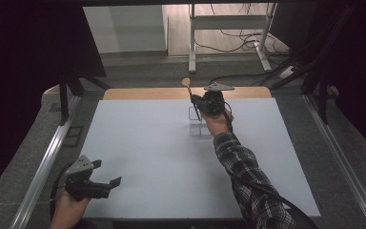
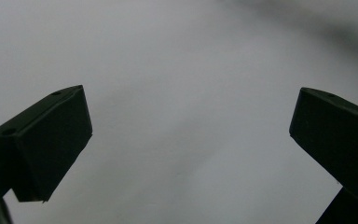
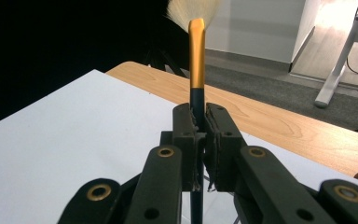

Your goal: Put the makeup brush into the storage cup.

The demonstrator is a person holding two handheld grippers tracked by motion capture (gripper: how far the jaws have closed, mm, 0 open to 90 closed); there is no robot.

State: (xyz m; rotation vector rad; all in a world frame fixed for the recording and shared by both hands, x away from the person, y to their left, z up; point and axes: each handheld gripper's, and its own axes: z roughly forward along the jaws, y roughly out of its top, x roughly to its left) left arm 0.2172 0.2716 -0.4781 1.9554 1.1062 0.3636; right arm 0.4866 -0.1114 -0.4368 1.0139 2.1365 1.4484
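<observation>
Right hand-held gripper (image 3: pixel 199 135) is clamped on a makeup brush (image 3: pixel 196 51), and from my seat the right gripper view tells me the most: the two black jaws are pressed together on the dark lower handle, the gold ferrule rises upright above them, and pale bristles fan out at the very top. From the high view I get what that close shot cannot give, the placing: the right hand-held gripper (image 1: pixel 201 102) is out at the far middle of the white bench (image 1: pixel 147 157), near the strip of bare wood (image 1: pixel 138 93) along its far edge, with the brush (image 1: pixel 190 93) tilted up and away and its round pale head over that strip. Just beside and below the brush stands a small clear holder (image 1: pixel 198 121) on the bench; whether the brush's lower end touches it I cannot tell. A plaid sleeve (image 1: pixel 243 176) runs back from that hand. Left hand-held gripper (image 1: pixel 109 185) sits at the near left corner of the bench, well apart from the brush. Its own view shows the jaws of the left hand-held gripper (image 2: pixel 191 140) standing wide apart over plain white surface, nothing between them.
</observation>
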